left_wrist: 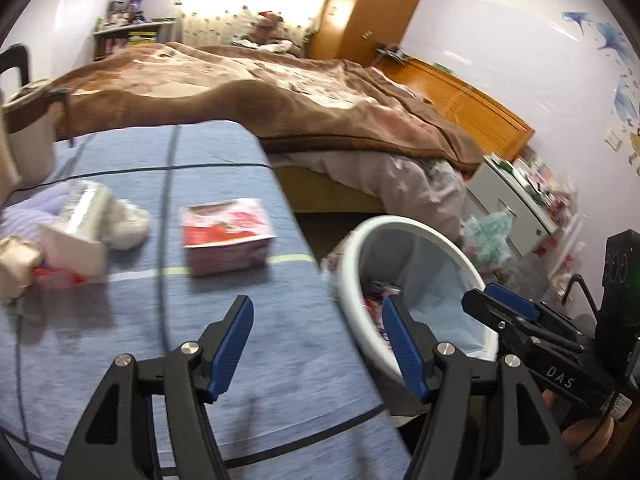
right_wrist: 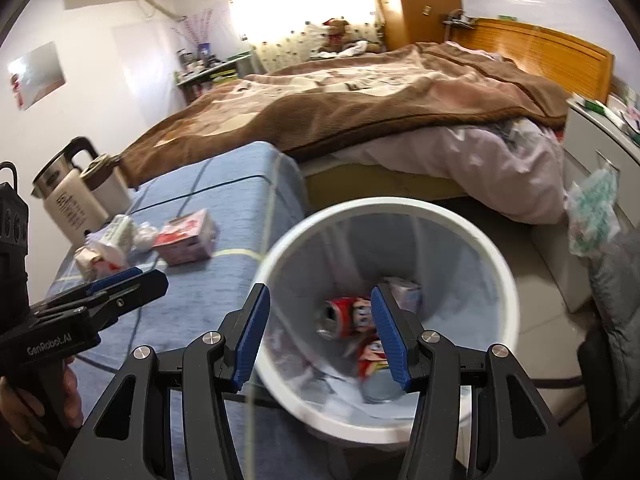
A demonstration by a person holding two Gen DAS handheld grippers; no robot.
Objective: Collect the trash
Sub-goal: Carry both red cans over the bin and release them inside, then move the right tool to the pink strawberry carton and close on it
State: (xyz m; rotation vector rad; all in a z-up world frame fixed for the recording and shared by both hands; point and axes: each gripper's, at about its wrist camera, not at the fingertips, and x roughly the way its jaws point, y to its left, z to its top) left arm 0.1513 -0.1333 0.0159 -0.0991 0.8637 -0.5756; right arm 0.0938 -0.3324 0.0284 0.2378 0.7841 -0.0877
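A red and pink carton [left_wrist: 228, 236] lies on the blue checked table [left_wrist: 120, 340], also in the right wrist view [right_wrist: 186, 242]. Left of it lies a heap of wrappers and crumpled tissue [left_wrist: 80, 232], also seen from the right [right_wrist: 116, 240]. A white bin [right_wrist: 496, 264] with a liner stands beside the table and holds a red can [right_wrist: 344, 316] and cartons. My left gripper [left_wrist: 318, 346] is open and empty over the table's right edge. My right gripper [right_wrist: 320, 334] is open and empty above the bin; it also shows in the left wrist view [left_wrist: 500, 308].
A white kettle [right_wrist: 76, 196] stands at the table's far left. A bed with a brown blanket [right_wrist: 360, 108] lies behind the table. A white cabinet [left_wrist: 516, 204] and a green patterned bag [right_wrist: 592, 216] stand right of the bin.
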